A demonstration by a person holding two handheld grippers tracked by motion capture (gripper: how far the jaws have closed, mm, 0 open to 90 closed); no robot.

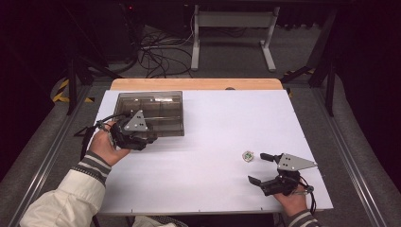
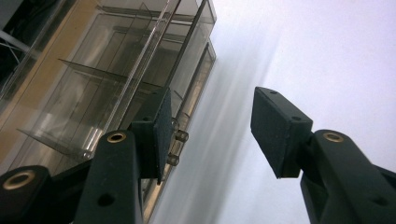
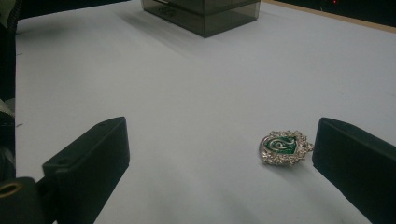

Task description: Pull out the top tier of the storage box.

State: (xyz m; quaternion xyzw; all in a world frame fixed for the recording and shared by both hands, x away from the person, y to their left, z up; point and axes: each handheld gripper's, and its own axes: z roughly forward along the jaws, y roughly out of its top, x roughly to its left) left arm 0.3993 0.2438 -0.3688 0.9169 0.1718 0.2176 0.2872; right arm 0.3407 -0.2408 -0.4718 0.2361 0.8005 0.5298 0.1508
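Jaws of right hand-held gripper (image 1: 260, 168), lower right, gape beside green pendant (image 1: 248, 156); left hand-held gripper (image 1: 150, 138) unclenched at clear box (image 1: 156, 109).

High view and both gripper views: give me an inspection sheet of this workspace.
Surface: white table top, wooden strip at far edge.
Job's things: clear smoky compartment box at far left; green and silver pendant lying flat near right tool.
Clutter: nothing seen.
Grippers: left tool open beside the box's near edge; right tool open, pendant just ahead by one pad, untouched.
Cables: loose bundle on floor beyond table.
Surroundings: white frame stand, dark room.
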